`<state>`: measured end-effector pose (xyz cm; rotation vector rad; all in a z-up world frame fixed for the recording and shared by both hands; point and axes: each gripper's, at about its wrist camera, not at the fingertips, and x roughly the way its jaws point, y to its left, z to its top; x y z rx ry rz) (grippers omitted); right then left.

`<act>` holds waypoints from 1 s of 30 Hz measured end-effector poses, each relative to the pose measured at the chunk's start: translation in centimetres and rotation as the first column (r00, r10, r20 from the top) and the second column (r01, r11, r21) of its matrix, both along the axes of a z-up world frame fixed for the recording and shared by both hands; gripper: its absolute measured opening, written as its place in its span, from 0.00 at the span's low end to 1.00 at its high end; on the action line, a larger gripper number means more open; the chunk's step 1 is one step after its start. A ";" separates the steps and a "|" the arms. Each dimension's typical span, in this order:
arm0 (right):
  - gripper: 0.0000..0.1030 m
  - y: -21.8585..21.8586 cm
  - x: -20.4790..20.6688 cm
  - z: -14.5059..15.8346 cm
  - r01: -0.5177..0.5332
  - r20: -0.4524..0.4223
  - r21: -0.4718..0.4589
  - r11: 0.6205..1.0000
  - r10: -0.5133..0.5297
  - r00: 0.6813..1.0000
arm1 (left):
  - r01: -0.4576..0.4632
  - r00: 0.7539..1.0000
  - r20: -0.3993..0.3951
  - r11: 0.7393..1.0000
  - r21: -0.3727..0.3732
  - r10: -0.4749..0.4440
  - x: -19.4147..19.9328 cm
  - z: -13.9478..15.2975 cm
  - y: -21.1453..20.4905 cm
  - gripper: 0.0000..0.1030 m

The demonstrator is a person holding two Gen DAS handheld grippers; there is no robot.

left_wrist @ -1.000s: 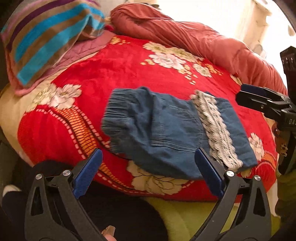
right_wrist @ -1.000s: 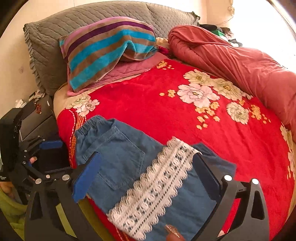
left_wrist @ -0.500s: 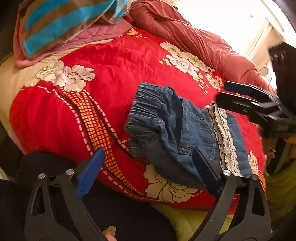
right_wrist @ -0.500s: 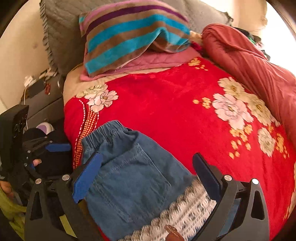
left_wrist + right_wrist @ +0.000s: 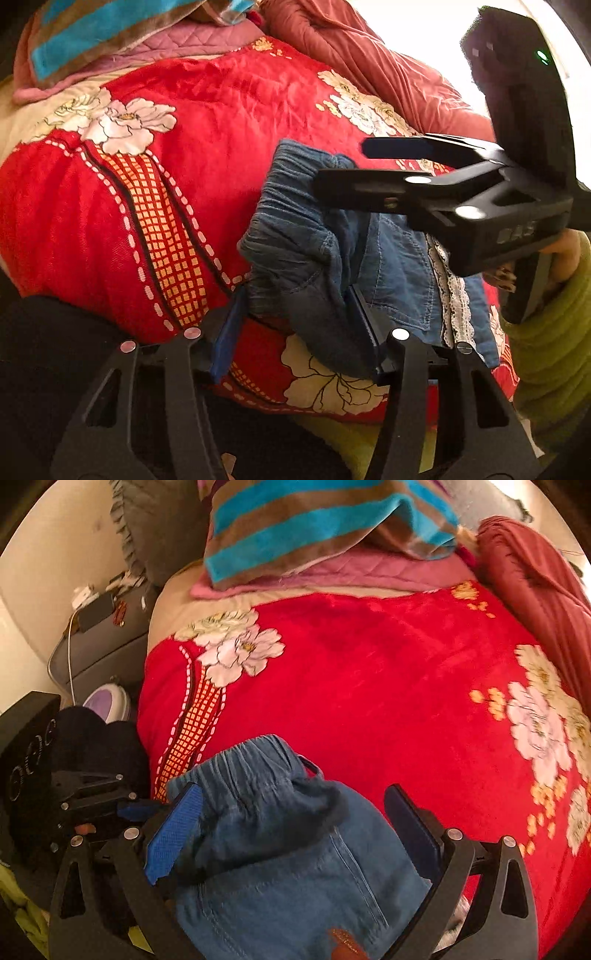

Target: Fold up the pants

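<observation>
The small blue denim pants with a white lace band (image 5: 391,266) lie folded on the near part of a red plush blanket with white flowers (image 5: 229,122) that covers the bed. The elastic waist of the pants is at the left end and is bunched and lifted a little; the lace band is at the right end.

The left gripper (image 5: 295,325) is at the near left corner of the pants. Its two blue-padded fingers (image 5: 227,332) stand on both sides of a bunch of denim at the waist and touch it, so the fingers are closing on the cloth, but a gap is between them and I cannot tell if the grip is firm.

The right gripper (image 5: 295,830) is above the waist part of the pants, a little farther on the bed. Its fingers (image 5: 173,834) are wide apart, with the raised denim fold between them; the left pad touches the cloth, the right pad does not.

At the far side lie a blue and brown striped towel (image 5: 325,528) on a pink quilted pillow (image 5: 369,576), and a rolled dark red quilt (image 5: 369,66) at the far right.
</observation>
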<state>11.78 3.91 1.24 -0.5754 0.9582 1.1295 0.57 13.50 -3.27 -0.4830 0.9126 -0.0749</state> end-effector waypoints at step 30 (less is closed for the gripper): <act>0.36 -14.7 2.7 4.7 0.064 -0.261 0.444 0.894 0.061 0.963 | 0.190 0.980 0.100 0.954 -0.230 -0.171 1.4 1.7 -5.7 0.79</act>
